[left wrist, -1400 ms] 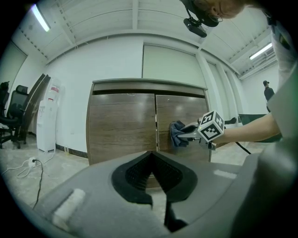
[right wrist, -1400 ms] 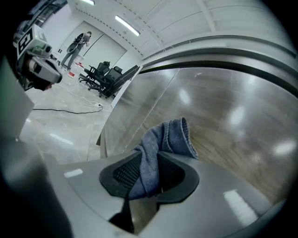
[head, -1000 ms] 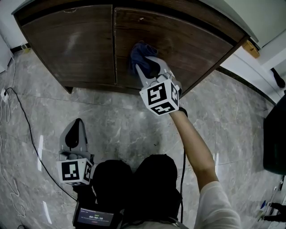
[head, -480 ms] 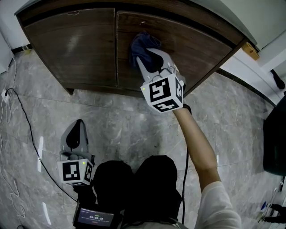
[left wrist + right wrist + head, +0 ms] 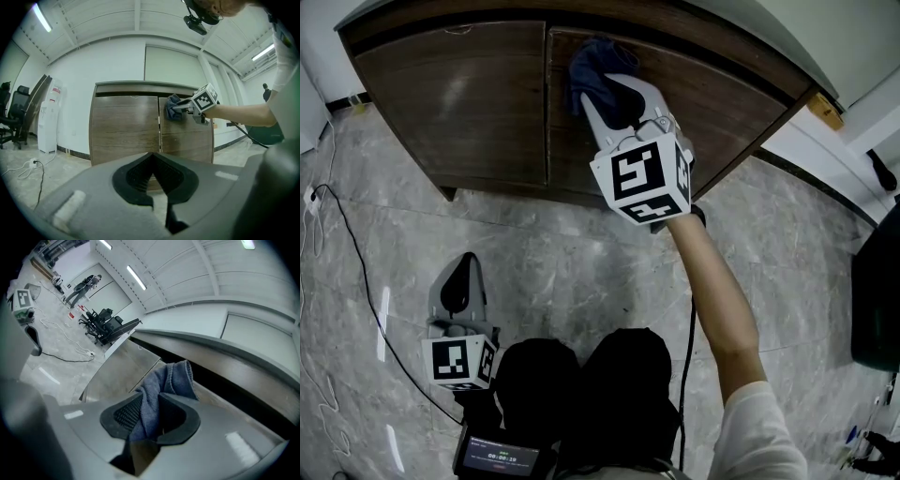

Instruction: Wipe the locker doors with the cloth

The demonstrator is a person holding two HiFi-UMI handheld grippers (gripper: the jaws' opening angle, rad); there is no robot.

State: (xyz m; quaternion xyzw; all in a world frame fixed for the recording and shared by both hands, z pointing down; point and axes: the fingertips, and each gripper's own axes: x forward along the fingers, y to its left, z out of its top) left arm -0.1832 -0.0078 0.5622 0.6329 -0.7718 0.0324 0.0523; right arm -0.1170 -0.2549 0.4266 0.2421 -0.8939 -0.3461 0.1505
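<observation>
Your right tool (image 5: 602, 86) is clamped on the blue cloth (image 5: 592, 67), and its own view shows the fabric pinched between the two dark pads (image 5: 123, 414) and bunching out past the tips. You are holding the cloth against the right door (image 5: 727, 103) of the dark wooden locker (image 5: 422, 42), high up near its top edge and just to the right of the seam that divides it from the left door (image 5: 459, 94). From the left gripper view the same cloth (image 5: 174, 107) sits in the upper left corner of that right door (image 5: 187, 140), with your bare forearm (image 5: 712, 300) stretched out behind the tool. Your left tool (image 5: 459, 281) is low, over the grey marble floor (image 5: 572, 272), well apart from the locker and pointing towards it; its jaws meet at the tips with nothing between them (image 5: 152, 171). A black cable (image 5: 358, 262) trails across the floor to the left of it
</observation>
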